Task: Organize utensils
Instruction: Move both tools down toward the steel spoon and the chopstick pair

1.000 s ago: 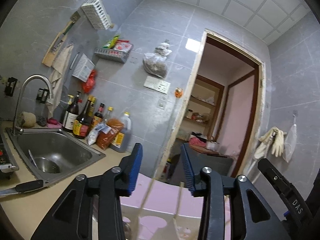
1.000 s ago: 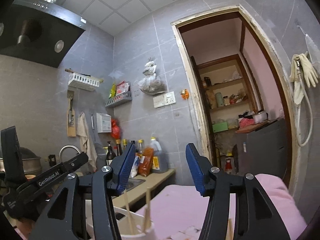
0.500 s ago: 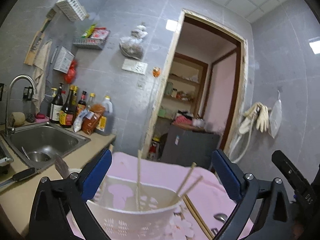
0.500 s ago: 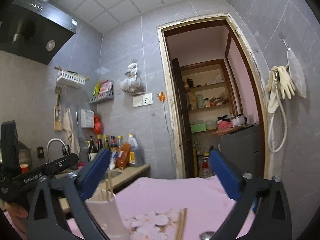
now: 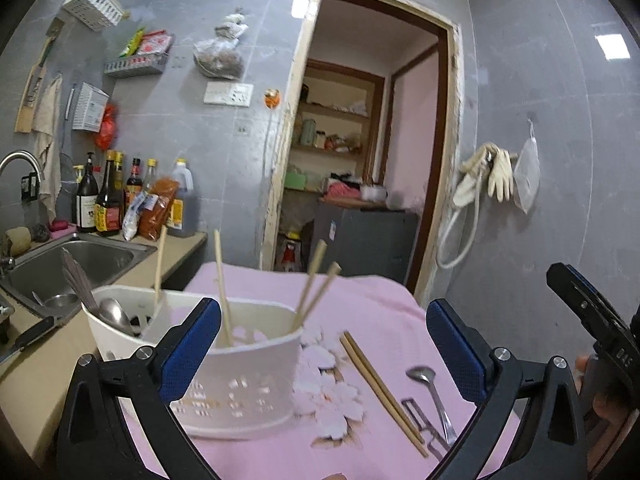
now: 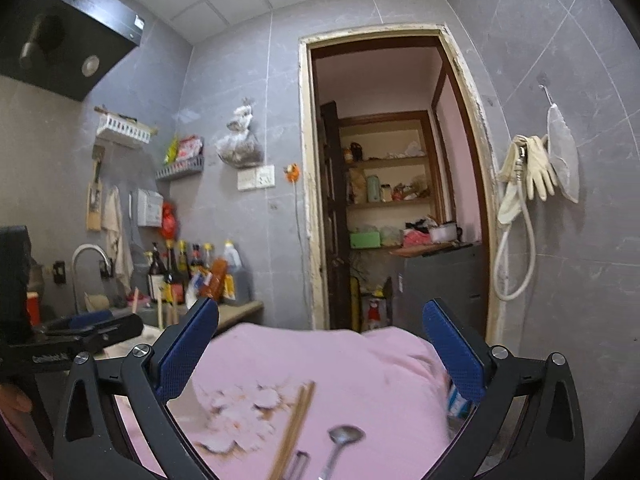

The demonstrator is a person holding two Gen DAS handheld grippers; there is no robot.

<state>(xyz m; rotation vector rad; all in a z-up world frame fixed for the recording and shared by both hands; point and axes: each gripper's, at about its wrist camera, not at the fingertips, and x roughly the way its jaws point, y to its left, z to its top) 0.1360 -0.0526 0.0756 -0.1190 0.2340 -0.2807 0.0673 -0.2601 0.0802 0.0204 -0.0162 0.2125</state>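
While both tools stand spread wide and grasp nothing, the left gripper (image 5: 320,344) frames the white utensil basket (image 5: 240,380) at lower centre, chopsticks upright inside; lower right on the pink cloth (image 5: 380,308) lie paired chopsticks (image 5: 380,384) and a spoon (image 5: 430,392), below the right gripper (image 6: 320,348).

Chopsticks (image 5: 380,386), spoon (image 5: 430,394) on cloth (image 5: 372,308), right of caddy (image 5: 240,384).

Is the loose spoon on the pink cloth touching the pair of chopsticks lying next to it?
Apart. The left wrist view shows a strip of pink cloth between the spoon and the chopsticks along their length; the right wrist view shows the same gap.
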